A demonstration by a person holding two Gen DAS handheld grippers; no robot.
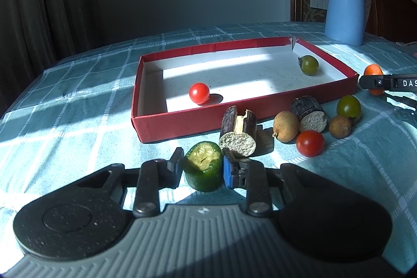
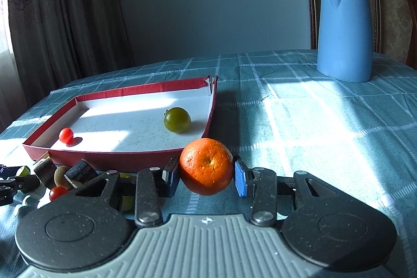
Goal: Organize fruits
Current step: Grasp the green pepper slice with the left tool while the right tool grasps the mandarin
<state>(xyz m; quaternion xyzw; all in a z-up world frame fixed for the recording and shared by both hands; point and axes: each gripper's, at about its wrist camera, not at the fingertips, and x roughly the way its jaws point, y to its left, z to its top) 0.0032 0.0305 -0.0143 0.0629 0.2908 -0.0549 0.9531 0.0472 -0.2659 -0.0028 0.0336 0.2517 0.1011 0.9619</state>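
My left gripper (image 1: 202,168) is shut on a cut green fruit piece (image 1: 203,169), just above the cloth in front of the red tray (image 1: 182,121). My right gripper (image 2: 207,173) has its fingers around an orange (image 2: 206,166), beside the tray's right corner (image 2: 211,116); the left pad touches it, and a small gap shows at the right pad. The tray holds a red tomato (image 1: 199,93) and a green tomato (image 1: 309,65). On the cloth lie two dark cane pieces (image 1: 238,132), two brown longans (image 1: 286,126), a red tomato (image 1: 310,143) and a green tomato (image 1: 348,107).
A blue kettle (image 2: 344,30) stands at the back right of the checked tablecloth (image 2: 312,127). The right gripper and orange show at the right edge of the left wrist view (image 1: 373,78). Curtains hang behind the table at the left.
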